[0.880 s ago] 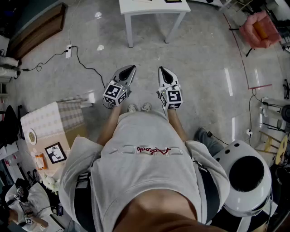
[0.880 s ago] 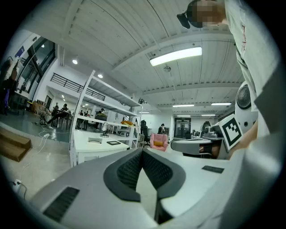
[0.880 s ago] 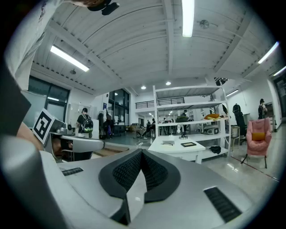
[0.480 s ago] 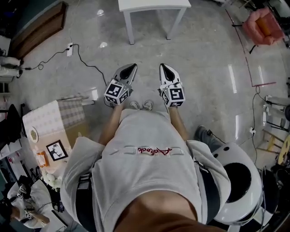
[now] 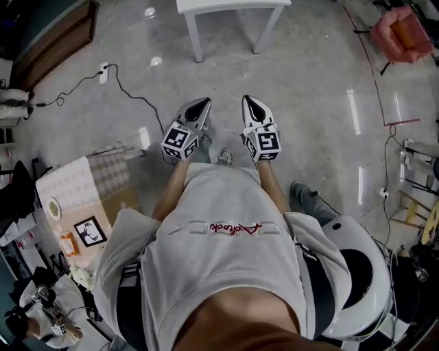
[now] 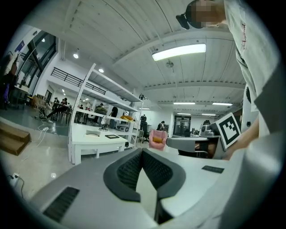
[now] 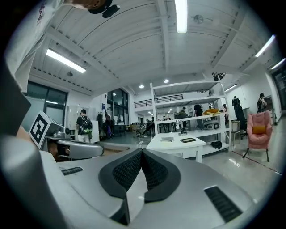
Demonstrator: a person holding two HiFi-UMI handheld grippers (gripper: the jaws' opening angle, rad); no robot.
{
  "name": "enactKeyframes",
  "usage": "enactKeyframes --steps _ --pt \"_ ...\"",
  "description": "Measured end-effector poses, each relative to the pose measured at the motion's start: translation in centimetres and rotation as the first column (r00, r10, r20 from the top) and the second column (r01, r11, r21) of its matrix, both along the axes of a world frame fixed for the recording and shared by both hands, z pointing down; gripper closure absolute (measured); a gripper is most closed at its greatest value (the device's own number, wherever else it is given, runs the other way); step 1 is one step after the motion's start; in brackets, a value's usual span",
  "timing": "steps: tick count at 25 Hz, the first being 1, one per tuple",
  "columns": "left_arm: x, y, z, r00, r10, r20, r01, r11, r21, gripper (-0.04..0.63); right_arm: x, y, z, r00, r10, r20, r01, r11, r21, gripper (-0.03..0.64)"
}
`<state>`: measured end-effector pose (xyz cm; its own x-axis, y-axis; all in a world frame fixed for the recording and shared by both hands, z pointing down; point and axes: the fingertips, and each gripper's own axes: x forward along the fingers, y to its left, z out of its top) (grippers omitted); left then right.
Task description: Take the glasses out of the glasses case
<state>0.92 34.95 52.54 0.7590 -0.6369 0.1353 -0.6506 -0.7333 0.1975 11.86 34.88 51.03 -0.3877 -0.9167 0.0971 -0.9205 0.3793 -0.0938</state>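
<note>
**Spotter:** Where's the glasses case from where you are?

**Operator:** I can't pick it out yet. The only likely place is the white worktop (image 5: 233, 5) straight ahead of me, across bare floor (image 5: 309, 82) and well apart from both hands. In the right gripper view I see two small things on it, a dark flat thing (image 7: 187, 140) and a pale thing (image 7: 166, 139) just beside it. Both are too small for me to call either one the case, so I can't give you its long axis.

**Spotter:** And the hands?

**Operator:** My left hand-held gripper (image 5: 203, 103) and right hand-held gripper (image 5: 247, 101) are side by side in front of me and pointing roughly level. Each has its jaws pressed together with nothing between the pads.

**Spotter:** Which is closer to the worktop?

**Operator:** Neither, as far as I can judge, since the tips sit about even. The two hand-held grippers toe in slightly. That puts the worktop left of the jaw line in the left gripper view and right of it in the right gripper view, so it lies between the two lines, dead ahead. I'd say the next move is simply to close that gap, then open the jaws once the case is readable.
</note>
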Motion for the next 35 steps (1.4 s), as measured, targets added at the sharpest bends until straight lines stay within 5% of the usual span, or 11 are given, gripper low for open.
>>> enactKeyframes --steps 24,35 --pt "-4.5 -22.5 -0.1 0.994 0.107 -0.026 -0.107 0.994 0.005 0.601 -6.4 -21.8 0.1 0.998 0.032 -0.051 -0.033 0.999 -0.023 0.591" --pt "-5.4 -27.7 0.5 0.990 0.136 -0.030 -0.136 0.991 -0.007 0.601 -7.1 -26.1 0.8 0.997 0.066 -0.039 -0.067 0.997 -0.034 0.591"
